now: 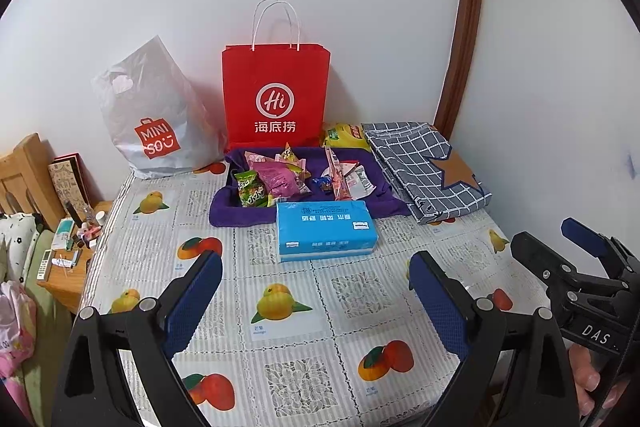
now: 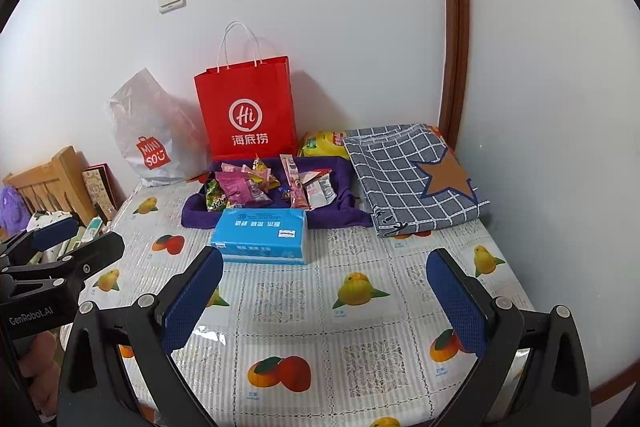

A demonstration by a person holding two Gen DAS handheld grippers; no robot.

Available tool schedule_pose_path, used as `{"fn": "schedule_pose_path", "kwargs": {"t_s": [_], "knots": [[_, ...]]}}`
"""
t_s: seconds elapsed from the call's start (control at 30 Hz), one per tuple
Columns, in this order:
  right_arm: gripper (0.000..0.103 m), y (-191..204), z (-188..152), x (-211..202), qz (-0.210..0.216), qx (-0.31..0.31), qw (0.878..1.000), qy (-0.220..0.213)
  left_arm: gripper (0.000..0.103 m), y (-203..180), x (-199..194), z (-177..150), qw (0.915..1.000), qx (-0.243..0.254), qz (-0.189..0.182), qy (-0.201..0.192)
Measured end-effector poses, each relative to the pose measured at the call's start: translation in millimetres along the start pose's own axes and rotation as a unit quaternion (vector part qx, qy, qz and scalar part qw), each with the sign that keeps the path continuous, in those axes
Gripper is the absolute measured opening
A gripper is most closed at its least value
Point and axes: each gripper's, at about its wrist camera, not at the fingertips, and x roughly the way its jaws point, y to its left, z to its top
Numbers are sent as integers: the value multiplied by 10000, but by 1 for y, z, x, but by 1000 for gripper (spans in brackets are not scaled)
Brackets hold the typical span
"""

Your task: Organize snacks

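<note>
On purple tray (image 1: 224,205), mixed snack pkts (image 1: 276,179), tissue pack (image 1: 326,231) in front, L tongs (image 1: 316,291) wide, R tongs (image 2: 324,291) wide, both w/o load

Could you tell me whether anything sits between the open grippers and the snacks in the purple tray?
Yes. A blue tissue pack lies on the table directly in front of the purple tray, touching its near edge, between both grippers and the snacks. The left gripper and right gripper would have to reach over it.
</note>
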Motion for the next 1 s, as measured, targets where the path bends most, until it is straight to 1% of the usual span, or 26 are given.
{"fn": "schedule_pose_path", "kwargs": {"t_s": [1.0], "knots": [[101,6,3,0,25,-109,9999,-33,95,0,-1,-1,10000,-25,10,8]]}}
